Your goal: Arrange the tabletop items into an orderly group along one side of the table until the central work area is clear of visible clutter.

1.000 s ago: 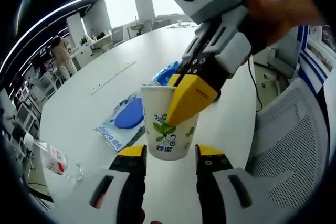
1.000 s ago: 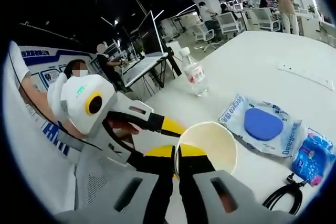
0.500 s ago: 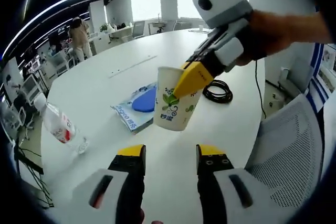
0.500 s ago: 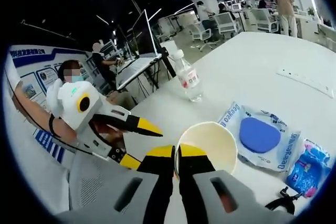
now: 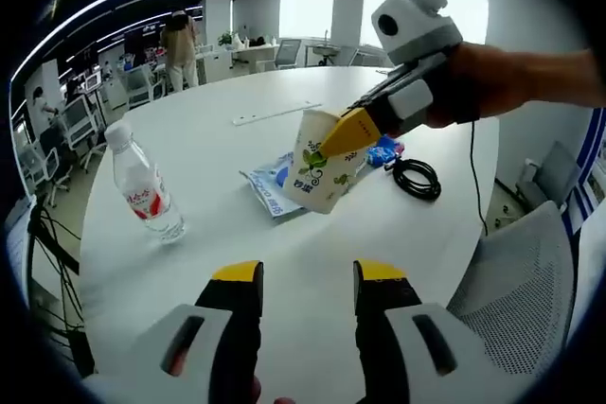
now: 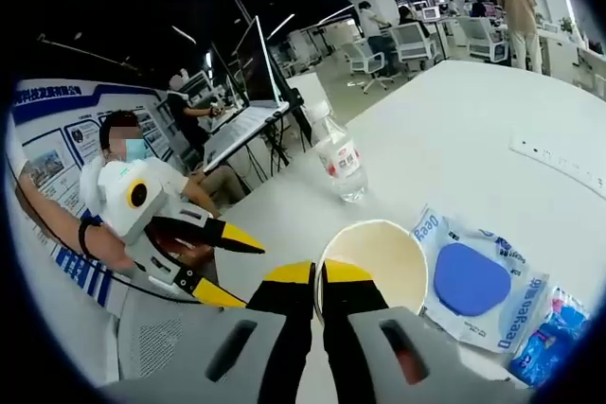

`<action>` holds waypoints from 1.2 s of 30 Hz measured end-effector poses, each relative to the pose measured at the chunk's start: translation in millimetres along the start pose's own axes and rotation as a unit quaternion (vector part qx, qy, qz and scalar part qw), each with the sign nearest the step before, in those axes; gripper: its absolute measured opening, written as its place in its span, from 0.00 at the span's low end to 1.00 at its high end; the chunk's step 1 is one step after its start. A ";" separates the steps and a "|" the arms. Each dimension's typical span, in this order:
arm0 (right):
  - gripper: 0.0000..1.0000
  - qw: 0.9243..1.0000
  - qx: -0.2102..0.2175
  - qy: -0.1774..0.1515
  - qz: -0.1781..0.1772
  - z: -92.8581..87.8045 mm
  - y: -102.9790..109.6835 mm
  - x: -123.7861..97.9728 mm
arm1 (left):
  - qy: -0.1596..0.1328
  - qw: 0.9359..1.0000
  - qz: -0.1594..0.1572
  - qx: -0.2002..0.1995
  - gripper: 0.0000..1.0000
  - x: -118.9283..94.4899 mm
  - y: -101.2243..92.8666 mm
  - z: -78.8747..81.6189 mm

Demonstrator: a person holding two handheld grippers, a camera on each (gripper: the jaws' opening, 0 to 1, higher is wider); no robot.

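While your right gripper (image 6: 317,276) pinches the rim of the paper cup (image 5: 322,161) between nearly closed jaws, the cup hangs tilted above the white table (image 5: 218,262), clear of its surface. From the right gripper view you look down into the cup's pale, bare interior. Your left gripper (image 5: 308,276) hovers low over the near part of the table, its yellow-tipped jaws spread wide with nothing between them.

On the tabletop, a clear water bottle (image 5: 144,194) with a red label stands upright toward your left, well apart from the cup. Behind the cup lies a flat packet with a blue disc (image 6: 472,276), and just beside that a small blue wrapped pack (image 6: 544,347). A coiled black cable (image 5: 417,177) rests near the table's right edge, and a long white strip (image 5: 276,114) lies farther back.

Around you, the room is an open office: ceiling light strips, desks with monitors (image 6: 260,54), mesh chairs (image 5: 525,276), bright windows, and people standing in the background.
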State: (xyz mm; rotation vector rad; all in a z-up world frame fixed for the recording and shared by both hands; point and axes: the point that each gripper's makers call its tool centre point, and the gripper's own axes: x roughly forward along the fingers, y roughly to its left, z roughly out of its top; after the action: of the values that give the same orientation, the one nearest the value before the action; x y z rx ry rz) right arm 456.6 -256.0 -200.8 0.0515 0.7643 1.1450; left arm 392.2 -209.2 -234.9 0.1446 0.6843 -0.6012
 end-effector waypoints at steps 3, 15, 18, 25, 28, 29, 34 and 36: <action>0.00 1.000 -0.007 0.004 0.003 5.6 -0.9 7.9 | -0.003 1.000 0.007 -0.010 0.37 -3.8 6.9 -1.8; 0.00 0.998 -0.048 0.041 0.007 17.3 -8.4 47.4 | -0.010 0.998 0.035 -0.048 0.37 -23.7 30.0 -12.6; 0.00 0.997 -0.058 0.051 0.005 17.6 -12.2 55.8 | -0.011 0.998 0.042 -0.054 0.37 -28.8 35.4 -14.5; 0.00 0.994 -0.079 0.079 0.000 12.6 -20.5 71.5 | -0.014 0.996 0.053 -0.069 0.37 -37.9 41.5 -18.6; 0.00 0.992 -0.088 0.089 -0.006 10.1 -26.6 76.5 | -0.015 0.996 0.057 -0.072 0.37 -41.1 44.6 -20.6; 0.00 0.991 -0.092 0.093 -0.008 8.9 -28.5 77.9 | -0.014 0.995 0.059 -0.074 0.37 -42.7 45.7 -21.7; 0.00 0.987 -0.112 0.115 -0.027 5.3 -41.9 84.4 | -0.011 0.995 0.071 -0.075 0.36 -49.5 53.3 -27.6; 0.00 0.986 -0.115 0.116 -0.028 6.5 -44.2 87.3 | -0.010 0.994 0.073 -0.078 0.36 -52.7 56.2 -29.9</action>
State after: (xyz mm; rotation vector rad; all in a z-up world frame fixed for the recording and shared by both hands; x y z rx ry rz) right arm 512.4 -200.6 -259.3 -0.3009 0.8280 1.1910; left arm 375.1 -128.6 -228.4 0.0426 0.6916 -0.4071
